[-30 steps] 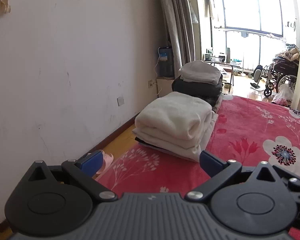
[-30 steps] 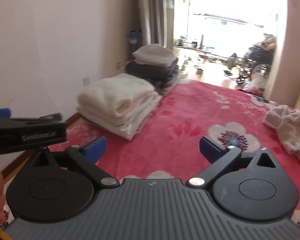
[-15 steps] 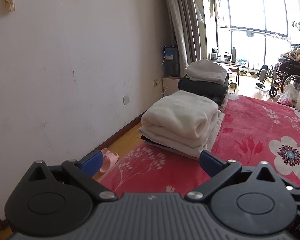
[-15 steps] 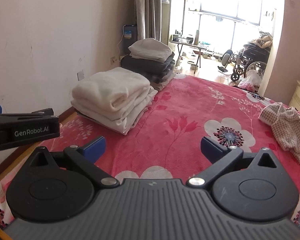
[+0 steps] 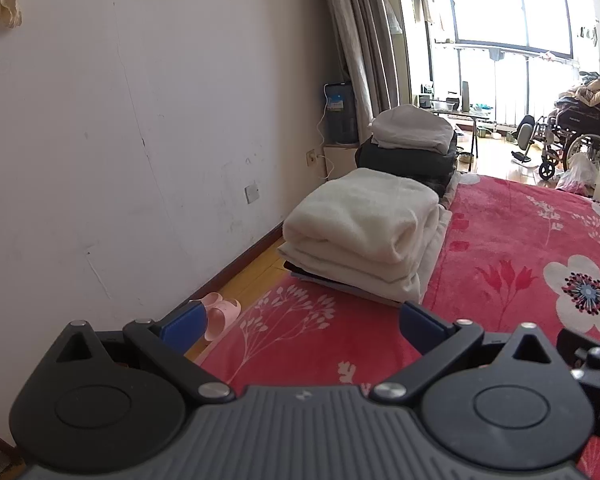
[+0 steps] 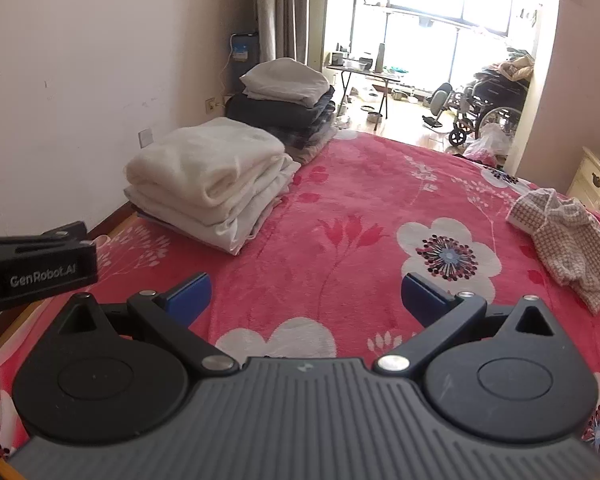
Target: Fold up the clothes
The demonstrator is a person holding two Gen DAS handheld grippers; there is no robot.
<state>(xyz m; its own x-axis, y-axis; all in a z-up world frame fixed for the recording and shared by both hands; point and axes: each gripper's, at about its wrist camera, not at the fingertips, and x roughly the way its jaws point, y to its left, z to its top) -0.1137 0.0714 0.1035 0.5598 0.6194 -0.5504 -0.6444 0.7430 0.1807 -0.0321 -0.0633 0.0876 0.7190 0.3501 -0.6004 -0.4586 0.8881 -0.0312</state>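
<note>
Grippers are both up in the air over the near end of the bed [image 6: 340, 208], pointed level along it toward the window. Left gripper [image 5: 302, 322] has its jaws spread wide with nothing between them, same story for the right gripper [image 6: 306, 292]. Left one sits just beside the right, showing at the left edge of the right wrist view. Folded cream stack [image 6: 208, 176] sits on the bed's left edge, a darker pile [image 6: 284, 104] behind it. Crumpled checked garment [image 6: 568, 236] lies off right, well apart from both.
</note>
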